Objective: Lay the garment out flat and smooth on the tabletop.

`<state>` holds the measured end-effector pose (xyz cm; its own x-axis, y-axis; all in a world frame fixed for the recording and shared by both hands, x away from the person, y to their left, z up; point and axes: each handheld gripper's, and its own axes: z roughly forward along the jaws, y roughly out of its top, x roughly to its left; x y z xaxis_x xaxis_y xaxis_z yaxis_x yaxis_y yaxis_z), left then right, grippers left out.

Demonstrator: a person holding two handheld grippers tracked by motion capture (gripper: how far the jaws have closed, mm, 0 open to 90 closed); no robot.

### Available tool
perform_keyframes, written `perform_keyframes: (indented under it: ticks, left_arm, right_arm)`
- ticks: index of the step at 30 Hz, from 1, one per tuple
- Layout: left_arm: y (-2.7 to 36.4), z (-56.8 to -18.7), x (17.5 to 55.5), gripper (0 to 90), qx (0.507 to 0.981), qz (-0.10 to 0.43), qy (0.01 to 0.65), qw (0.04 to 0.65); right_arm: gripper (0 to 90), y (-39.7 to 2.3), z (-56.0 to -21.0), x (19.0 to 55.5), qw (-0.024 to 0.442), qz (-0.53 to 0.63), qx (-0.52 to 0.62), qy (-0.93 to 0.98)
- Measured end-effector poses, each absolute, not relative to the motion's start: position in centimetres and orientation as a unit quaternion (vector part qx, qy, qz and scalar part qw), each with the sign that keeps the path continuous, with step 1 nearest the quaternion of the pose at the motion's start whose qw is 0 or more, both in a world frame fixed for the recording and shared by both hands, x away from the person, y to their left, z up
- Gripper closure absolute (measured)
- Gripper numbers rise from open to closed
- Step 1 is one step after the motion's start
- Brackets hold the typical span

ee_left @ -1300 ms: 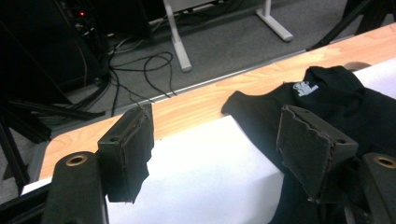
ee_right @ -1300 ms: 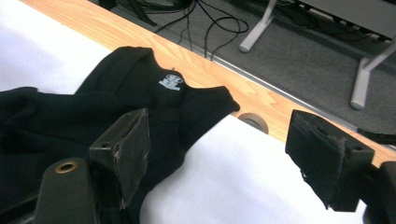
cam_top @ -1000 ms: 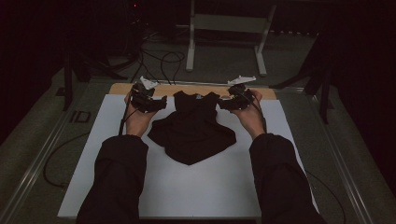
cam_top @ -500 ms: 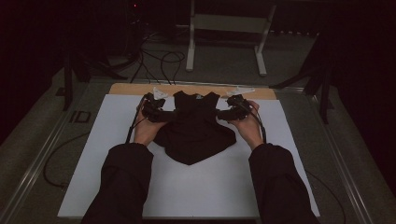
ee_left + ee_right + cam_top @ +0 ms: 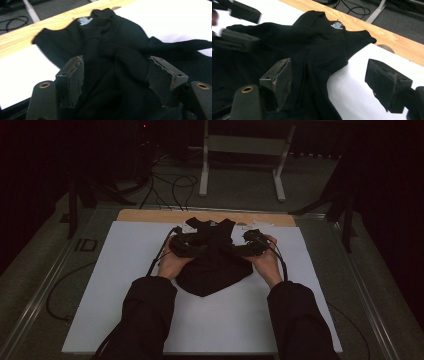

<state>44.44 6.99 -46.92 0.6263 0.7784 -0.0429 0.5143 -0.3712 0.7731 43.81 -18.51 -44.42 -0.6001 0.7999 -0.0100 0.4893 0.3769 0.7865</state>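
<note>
A black garment (image 5: 212, 267) lies bunched on the white sheet (image 5: 125, 275), with its collar and a small white label (image 5: 84, 20) toward the far wooden edge. My left gripper (image 5: 199, 251) rests on the garment's left side. Its jaws (image 5: 116, 80) have just been closing but still stand apart, with a ridge of black cloth (image 5: 107, 42) between them and unpinched. My right gripper (image 5: 236, 251) is at the garment's right side, open (image 5: 332, 80). Its left jaw is over the black cloth (image 5: 312, 40) and its right jaw over the bare sheet. The left gripper (image 5: 237, 27) shows blurred at the top left of the right gripper view.
A wooden board strip (image 5: 150, 215) runs along the sheet's far edge. Behind the table, cables (image 5: 170, 185) lie on the floor beside a white metal stand (image 5: 242, 145). Cables from both grippers trail over the sheet by the person's dark-sleeved forearms.
Both hands have come inward and nearer the person, from the garment's far corners onto its middle. The garment's upper sides have been drawn in, so it looks narrower.
</note>
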Motion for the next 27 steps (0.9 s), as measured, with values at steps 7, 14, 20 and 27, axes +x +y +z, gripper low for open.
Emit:
perform_keyframes:
  ticks: [7, 14, 20, 27]
  left_arm:
    - [4.9, -47.9, 44.9, 36.4, 0.818, 0.149, 0.399, 0.386]
    - [3.1, -48.9, 45.4, 40.8, 0.831, 0.141, 0.401, 0.36]
    - [2.3, -50.0, 45.9, 46.3, 0.839, 0.14, 0.412, 0.329]
    - [2.2, -50.3, 45.7, 81.5, 0.838, 0.146, 0.414, 0.324]
  right_arm:
    - [22.3, -18.5, -44.7, 42.3, 0.196, 0.4, 0.389, 0.806]
    - [22.3, -19.2, -45.0, 41.0, 0.195, 0.411, 0.387, 0.802]
    - [22.4, -20.1, -44.6, 39.8, 0.194, 0.43, 0.388, 0.792]
    - [22.5, -20.7, -44.8, 38.6, 0.197, 0.437, 0.386, 0.788]
